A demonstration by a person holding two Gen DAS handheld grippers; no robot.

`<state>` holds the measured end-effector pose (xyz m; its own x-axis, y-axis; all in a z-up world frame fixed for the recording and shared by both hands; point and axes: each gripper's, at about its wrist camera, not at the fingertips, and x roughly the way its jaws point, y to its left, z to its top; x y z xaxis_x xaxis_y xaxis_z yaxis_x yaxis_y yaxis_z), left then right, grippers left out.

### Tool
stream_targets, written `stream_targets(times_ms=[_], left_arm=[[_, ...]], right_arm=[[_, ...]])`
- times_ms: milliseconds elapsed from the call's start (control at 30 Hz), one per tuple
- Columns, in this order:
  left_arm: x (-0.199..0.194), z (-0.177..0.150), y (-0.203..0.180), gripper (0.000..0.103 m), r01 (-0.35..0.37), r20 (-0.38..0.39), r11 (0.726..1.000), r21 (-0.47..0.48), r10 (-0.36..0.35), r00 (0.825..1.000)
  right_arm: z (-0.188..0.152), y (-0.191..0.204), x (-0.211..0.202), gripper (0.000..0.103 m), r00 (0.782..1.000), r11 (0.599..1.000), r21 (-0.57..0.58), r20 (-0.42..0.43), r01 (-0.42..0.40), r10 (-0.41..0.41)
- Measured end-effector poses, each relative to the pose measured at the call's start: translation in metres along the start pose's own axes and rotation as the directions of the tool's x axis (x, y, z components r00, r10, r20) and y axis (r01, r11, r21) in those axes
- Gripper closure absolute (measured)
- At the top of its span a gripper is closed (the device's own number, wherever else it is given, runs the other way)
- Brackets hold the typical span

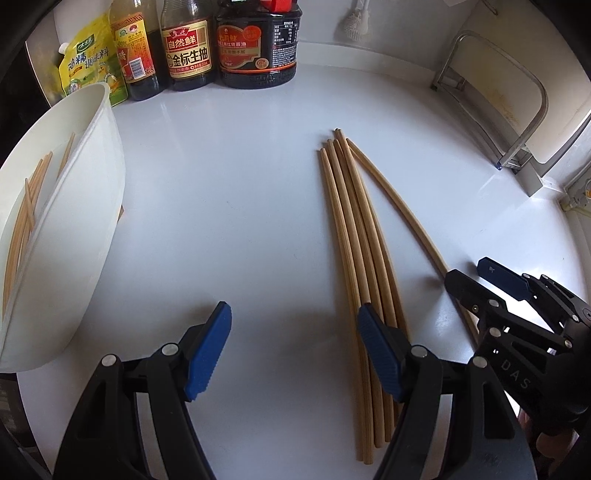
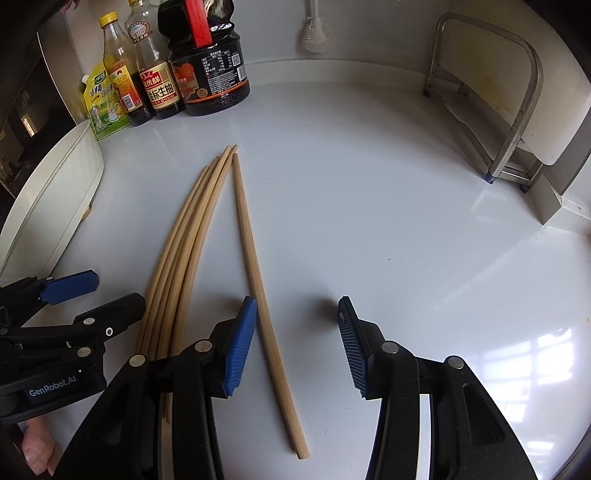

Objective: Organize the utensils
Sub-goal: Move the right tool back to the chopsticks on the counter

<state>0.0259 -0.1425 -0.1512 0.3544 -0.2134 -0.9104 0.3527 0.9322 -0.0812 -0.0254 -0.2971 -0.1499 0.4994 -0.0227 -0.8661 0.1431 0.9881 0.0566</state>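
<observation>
Several wooden chopsticks (image 1: 354,240) lie bunched on the white counter (image 1: 240,221), with one single chopstick (image 1: 402,218) splayed off to their right. My left gripper (image 1: 293,350) is open just above the counter. Its right finger (image 1: 376,354) lies over the bundle and nothing is between its pads. In the right wrist view the bundle (image 2: 184,251) runs under the left finger (image 2: 240,347) of my right gripper (image 2: 297,349). That gripper is open, and the single chopstick (image 2: 266,302) lies untouched between its pads. A white tub (image 1: 92,206) at the left holds more chopsticks (image 1: 26,206).
Sauce bottles (image 1: 188,48) and a yellow-green pouch (image 1: 88,62) line the back wall. A metal rack (image 1: 517,122) with a cutting board stands at the right, and a brush (image 2: 314,29) hangs on the wall. The right gripper (image 1: 465,271) shows beside the left one.
</observation>
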Motion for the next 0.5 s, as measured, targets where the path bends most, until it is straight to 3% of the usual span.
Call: stream_targets(times_ms=[500], left_arm=[[0.0076, 0.0065, 0.0004, 0.03, -0.064, 0.01, 0.998, -0.001, 0.064, 0.998]], right_arm=[[0.0045, 0.0016, 0.0013, 0.059, 1.0, 1.0, -0.022, 0.003, 0.001, -0.001]])
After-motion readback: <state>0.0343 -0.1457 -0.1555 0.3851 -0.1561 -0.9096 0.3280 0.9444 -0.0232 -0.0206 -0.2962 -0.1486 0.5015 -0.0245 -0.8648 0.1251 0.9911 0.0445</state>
